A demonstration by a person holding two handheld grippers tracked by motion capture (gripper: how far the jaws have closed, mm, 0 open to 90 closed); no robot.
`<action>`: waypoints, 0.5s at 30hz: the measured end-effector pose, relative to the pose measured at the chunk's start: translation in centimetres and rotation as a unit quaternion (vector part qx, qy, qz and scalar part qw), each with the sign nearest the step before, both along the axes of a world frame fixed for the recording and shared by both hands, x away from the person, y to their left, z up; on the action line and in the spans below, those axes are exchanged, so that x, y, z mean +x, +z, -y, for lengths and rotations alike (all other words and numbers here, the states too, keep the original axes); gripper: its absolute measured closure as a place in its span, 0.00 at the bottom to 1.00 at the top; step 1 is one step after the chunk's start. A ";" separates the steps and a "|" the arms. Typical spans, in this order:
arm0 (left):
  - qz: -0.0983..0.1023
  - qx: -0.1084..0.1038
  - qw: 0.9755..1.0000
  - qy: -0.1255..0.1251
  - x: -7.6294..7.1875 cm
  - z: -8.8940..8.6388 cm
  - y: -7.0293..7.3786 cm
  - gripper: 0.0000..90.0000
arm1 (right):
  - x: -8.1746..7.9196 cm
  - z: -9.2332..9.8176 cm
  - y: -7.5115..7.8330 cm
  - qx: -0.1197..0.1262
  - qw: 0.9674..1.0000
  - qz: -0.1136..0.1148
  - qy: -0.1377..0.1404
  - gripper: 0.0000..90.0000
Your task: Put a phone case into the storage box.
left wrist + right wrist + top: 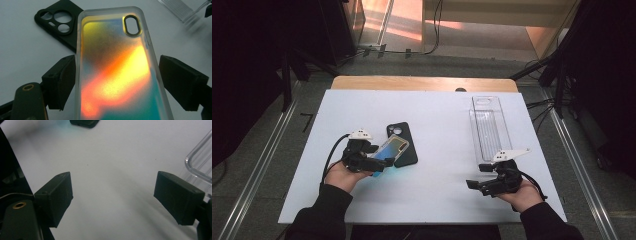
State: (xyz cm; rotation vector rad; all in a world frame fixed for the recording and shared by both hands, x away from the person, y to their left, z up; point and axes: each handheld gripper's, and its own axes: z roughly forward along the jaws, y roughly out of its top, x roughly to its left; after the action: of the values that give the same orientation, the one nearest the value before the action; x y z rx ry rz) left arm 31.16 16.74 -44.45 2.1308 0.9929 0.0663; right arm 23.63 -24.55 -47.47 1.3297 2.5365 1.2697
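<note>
The left gripper (117,82) has its jaws spread wide around an iridescent phone case (116,72), pads against its long edges (a black phone case (58,23) lies on the white table (437,130) just beyond). Near the clear plastic tray (488,127), the right gripper (113,200) is wide open and empty.

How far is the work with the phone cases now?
Nothing looks finished: the clear tray holds nothing. In hand: the left gripper holds the iridescent phone case by its long edges, above the table. Left: the black phone case lies on the table; the right gripper is open near the tray.
</note>
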 end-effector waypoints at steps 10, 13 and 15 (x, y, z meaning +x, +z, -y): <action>-0.001 -0.038 0.999 -0.010 -0.6 2.5 0.0 0.18 | 0.1 -0.2 1.0 0.023 1.000 0.002 -0.021 0.15; -0.005 -0.041 0.999 -0.013 -0.7 3.3 -0.3 0.18 | 0.2 -0.6 1.1 0.019 1.000 0.004 -0.024 0.15; -0.006 -0.042 0.999 -0.016 -0.8 3.7 -0.5 0.18 | 0.2 -0.8 1.2 0.018 1.000 0.003 -0.024 0.15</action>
State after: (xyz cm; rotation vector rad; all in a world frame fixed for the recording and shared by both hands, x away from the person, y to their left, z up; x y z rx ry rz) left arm 30.32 13.04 -44.94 2.0720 0.9531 -0.0039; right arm 23.83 -23.71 -46.31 1.3830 2.4722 1.3158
